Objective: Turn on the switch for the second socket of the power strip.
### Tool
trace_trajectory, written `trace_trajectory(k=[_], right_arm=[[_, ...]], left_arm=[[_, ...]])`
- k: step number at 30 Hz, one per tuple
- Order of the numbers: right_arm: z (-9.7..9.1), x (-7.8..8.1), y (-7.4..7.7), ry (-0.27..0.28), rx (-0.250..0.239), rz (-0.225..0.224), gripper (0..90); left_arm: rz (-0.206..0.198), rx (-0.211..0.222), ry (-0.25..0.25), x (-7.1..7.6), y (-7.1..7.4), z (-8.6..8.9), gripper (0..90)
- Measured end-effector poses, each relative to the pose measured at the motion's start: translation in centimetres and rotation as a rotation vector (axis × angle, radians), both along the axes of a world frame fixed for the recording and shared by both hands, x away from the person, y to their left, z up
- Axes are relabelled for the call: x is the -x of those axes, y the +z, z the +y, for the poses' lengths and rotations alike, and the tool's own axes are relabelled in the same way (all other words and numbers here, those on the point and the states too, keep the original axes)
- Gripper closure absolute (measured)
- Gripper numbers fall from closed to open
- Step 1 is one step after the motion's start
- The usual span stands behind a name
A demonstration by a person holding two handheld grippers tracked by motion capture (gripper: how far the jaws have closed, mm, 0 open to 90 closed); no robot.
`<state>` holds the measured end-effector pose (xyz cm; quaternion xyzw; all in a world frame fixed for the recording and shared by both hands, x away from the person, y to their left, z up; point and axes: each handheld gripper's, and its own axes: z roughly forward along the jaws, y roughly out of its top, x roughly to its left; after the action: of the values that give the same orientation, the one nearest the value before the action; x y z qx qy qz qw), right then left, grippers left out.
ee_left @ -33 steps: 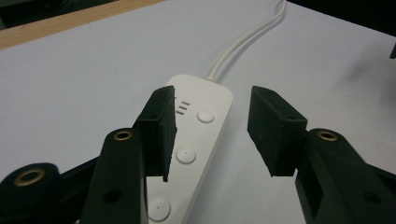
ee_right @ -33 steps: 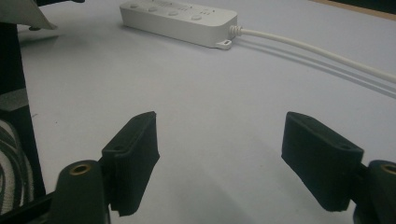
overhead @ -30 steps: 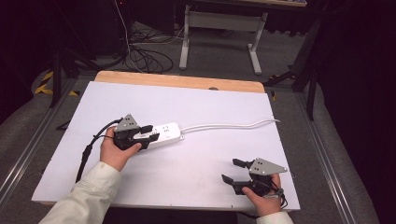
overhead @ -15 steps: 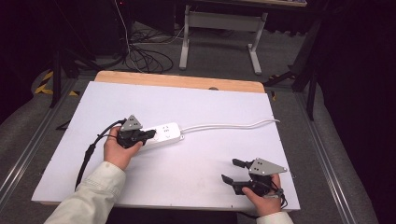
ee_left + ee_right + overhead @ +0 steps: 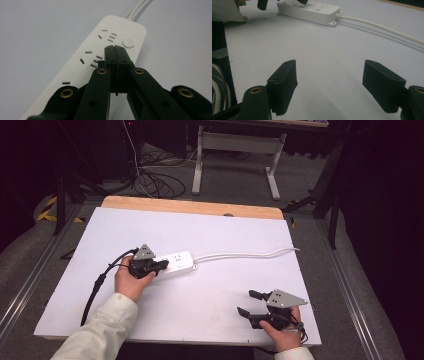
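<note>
A white power strip (image 5: 179,262) lies left of the middle of the white tabletop (image 5: 225,230). Its white cord (image 5: 240,254) runs off to the right. My left gripper (image 5: 161,266) rests over the strip's left part, held in a hand. In the left gripper view the left gripper (image 5: 115,48) has its jaws pressed together with nothing between them. Its tips sit just above the power strip (image 5: 117,27), beside the round button (image 5: 128,43). My right gripper (image 5: 247,303) stands open near the front right corner. The right gripper (image 5: 328,75) holds nothing, and the power strip (image 5: 312,10) lies beyond it.
A black cable (image 5: 95,287) trails from the left gripper toward the front left edge. A wooden strip (image 5: 190,206) borders the table's far side. Beyond it stand a metal stand (image 5: 235,160) and loose floor cables (image 5: 150,175).
The left hand has shifted a little to the right over the power strip. The right gripper has stayed where it was.
</note>
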<state>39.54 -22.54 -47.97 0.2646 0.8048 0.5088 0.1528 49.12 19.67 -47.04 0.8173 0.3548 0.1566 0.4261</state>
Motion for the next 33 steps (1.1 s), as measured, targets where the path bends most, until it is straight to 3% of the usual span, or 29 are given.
trace_trajectory(k=[5, 33], right_arm=[[-0.01, 0.00, 0.00, 0.001, -0.001, 0.001, 28.2], [0.02, 0.04, -0.01, 0.007, 0.001, -0.001, 28.1]], left_arm=[[-0.003, -0.021, 0.001, -0.06, -0.16, -0.17, 89.9], [0.019, -0.021, 0.033, 0.00, -0.20, -0.47, 90.0]])
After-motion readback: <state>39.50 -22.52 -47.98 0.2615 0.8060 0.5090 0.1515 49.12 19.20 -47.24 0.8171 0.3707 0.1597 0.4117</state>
